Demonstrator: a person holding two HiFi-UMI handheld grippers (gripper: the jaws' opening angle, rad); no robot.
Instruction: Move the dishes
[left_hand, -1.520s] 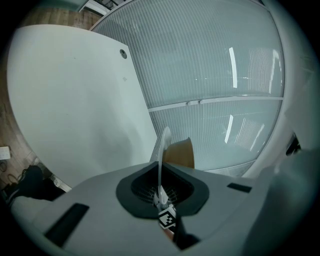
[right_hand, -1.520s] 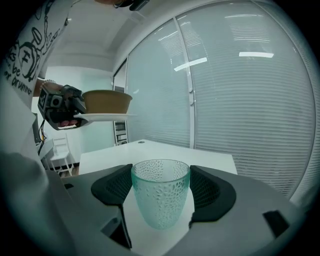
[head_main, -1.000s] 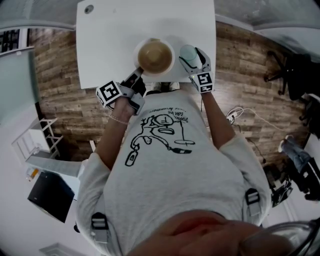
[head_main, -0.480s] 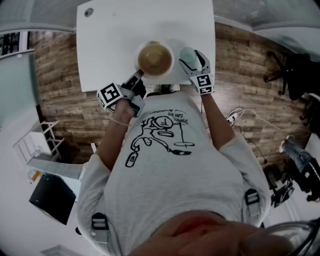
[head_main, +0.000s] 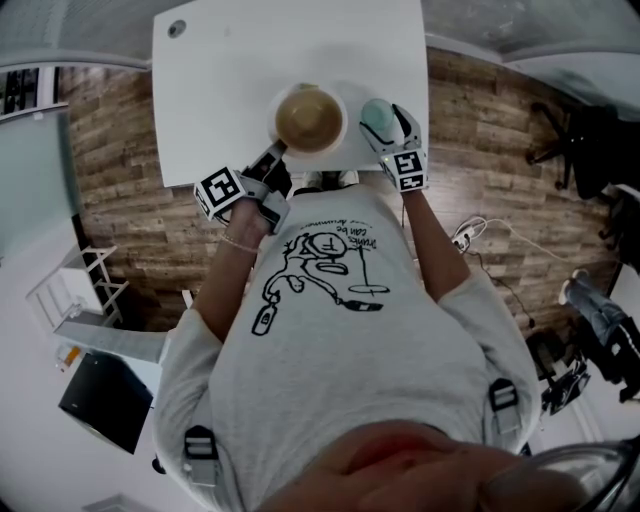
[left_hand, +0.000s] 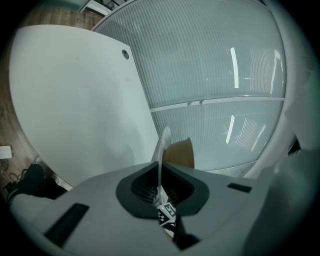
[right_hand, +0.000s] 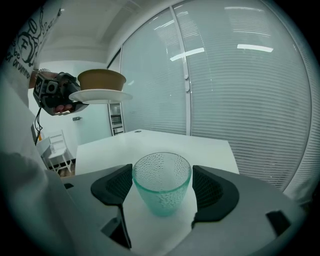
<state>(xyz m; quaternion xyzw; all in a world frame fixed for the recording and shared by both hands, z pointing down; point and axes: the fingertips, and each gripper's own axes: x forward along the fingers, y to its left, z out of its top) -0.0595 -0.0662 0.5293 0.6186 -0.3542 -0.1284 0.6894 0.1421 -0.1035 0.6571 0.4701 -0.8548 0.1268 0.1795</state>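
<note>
Plate (head_main: 339, 140) with a brown bowl (head_main: 308, 114) sitting on it is up in the air over the middle of the counter's (head_main: 220, 90) near edge, and it looks pretty level in the right gripper view. Left tongs (left_hand: 161, 189) are pinched narrow on the plate's rim, on the side closest to the person. So in the left gripper view you only get the plate edge-on, with the bowl poking out behind it and the whole thing clear of the counter. Over by the near right corner of the counter, the right tongs (head_main: 384, 123) sit around a clear greenish glass (right_hand: 162, 183) with a bumpy texture. There's one dark pad on each side, snug against its wall, and the glass is upright. Can't tell if its base is resting on the counter or just off it. Plate and glass are near each other but not touching. Counter itself is plain white with a small round hole (head_main: 177, 28) near the far left corner, and pale ribbed blinds (right_hand: 240, 100) run along behind its far edge.
</note>
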